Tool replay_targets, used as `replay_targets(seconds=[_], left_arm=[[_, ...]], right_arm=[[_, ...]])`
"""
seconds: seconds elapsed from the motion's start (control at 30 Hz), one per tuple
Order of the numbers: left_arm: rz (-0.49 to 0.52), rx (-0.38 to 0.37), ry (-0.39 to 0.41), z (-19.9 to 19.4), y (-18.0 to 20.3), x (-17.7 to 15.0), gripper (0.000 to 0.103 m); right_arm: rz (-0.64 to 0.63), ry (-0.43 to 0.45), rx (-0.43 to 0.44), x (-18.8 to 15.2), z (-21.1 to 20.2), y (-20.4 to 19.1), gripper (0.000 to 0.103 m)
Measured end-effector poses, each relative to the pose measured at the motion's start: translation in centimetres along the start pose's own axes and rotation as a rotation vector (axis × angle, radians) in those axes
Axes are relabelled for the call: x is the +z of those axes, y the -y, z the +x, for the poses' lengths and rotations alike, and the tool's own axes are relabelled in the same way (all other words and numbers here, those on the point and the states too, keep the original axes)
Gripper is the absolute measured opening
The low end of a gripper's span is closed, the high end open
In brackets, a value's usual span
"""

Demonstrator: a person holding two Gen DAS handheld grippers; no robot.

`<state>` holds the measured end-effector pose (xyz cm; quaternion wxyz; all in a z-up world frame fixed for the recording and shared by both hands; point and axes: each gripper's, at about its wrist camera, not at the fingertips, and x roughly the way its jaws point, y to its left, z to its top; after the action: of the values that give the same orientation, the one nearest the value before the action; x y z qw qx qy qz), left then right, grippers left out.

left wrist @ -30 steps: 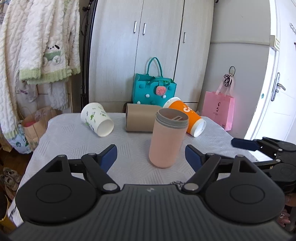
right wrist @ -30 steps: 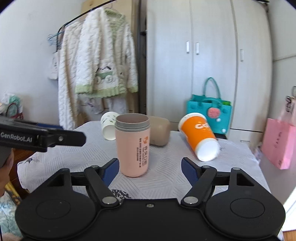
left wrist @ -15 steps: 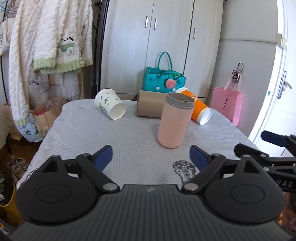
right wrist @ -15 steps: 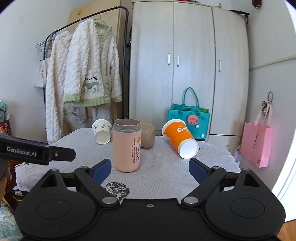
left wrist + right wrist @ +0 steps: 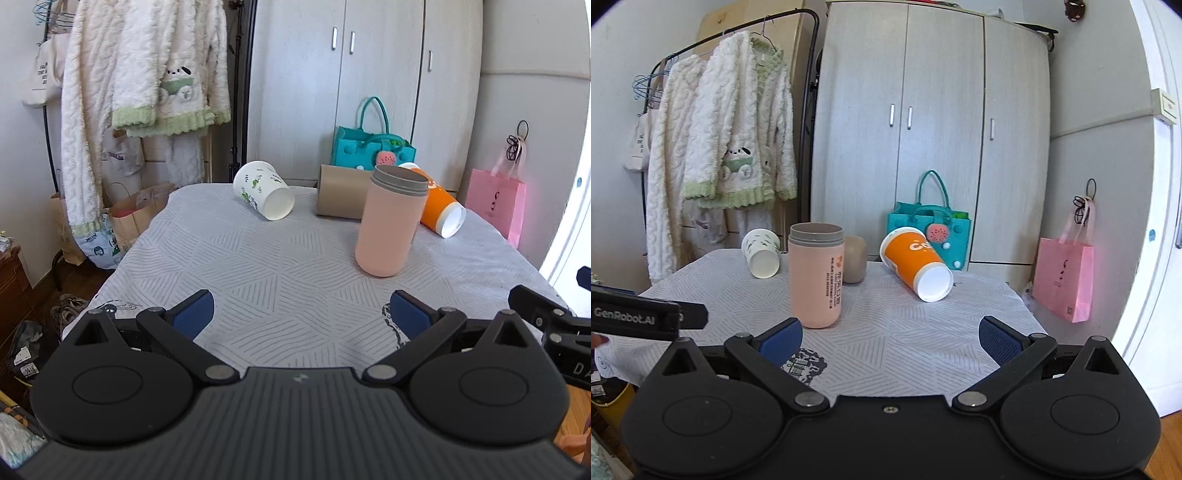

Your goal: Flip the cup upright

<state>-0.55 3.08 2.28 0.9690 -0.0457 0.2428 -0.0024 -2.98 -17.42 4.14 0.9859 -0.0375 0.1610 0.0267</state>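
Ahead of your spread, empty left gripper (image 5: 301, 314) and right gripper (image 5: 890, 341), the smooth pink cylindrical cup (image 5: 815, 275) stands upright on ribbed cloth (image 5: 886, 332).

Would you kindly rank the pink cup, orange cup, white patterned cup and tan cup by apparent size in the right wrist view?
1. Upright pink cup, though it stands nearest.
2. Tipped orange paper cup.
3. Tipped white leaf-patterned cup and tan cup: unranked, since the tan one is partly hidden.
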Motion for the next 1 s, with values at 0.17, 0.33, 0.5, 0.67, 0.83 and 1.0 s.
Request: replay_targets(seconds=[0.17, 0.33, 0.5, 0.67, 0.83, 1.0], left_arm=[[0.005, 0.079, -0.023, 0.4, 0.1, -0.7, 0.103], [0.027, 0.082, -0.033, 0.8, 0.0, -1.0, 0.103], [0.060, 0.023, -0.015, 0.3, 0.3, -1.1, 0.103], [0.073, 0.014, 0.027, -0.4, 0.3, -1.4, 0.103], [0.132, 0.042, 0.087, -0.9, 0.8, -1.8, 0.103], [0.120, 0.059, 0.073, -0.7, 0.7, -1.8, 0.103]], right_arm=[[0.015, -0.020, -0.028, -0.5, 0.2, 0.0, 0.103], [0.022, -0.036, -0.058, -0.9, 0.4, 0.0, 0.103], [0.019, -0.038, -0.093, -1.0, 0.5, -0.1, 0.103], [0.019, -0.036, -0.105, -1.0, 0.2, -0.3, 0.103], [0.023, -0.039, -0.112, -1.2, 0.2, -0.3, 0.103], [0.029, -0.045, -0.112, -1.1, 0.5, -0.4, 0.103]])
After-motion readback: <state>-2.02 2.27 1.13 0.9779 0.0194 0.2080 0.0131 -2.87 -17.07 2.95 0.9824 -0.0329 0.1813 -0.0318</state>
